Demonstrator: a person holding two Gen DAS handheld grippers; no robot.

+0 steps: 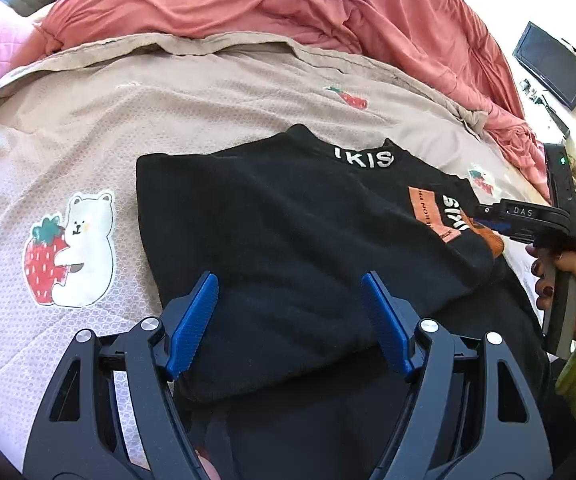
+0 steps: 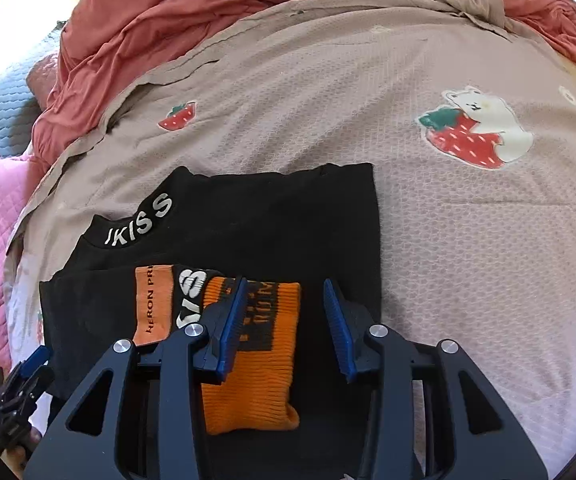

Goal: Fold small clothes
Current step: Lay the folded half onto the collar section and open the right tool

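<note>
Black top (image 1: 288, 220) lies folded on blanket (image 1: 88, 128), collar toward the pillows.

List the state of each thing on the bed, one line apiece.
black top: partly folded, flat on the bedspread.
orange cuff: lying on the top, between open pads.
left hand-held gripper: open, empty.
right hand-held gripper: open, over the cuff.
red quilt: rumpled.
</note>
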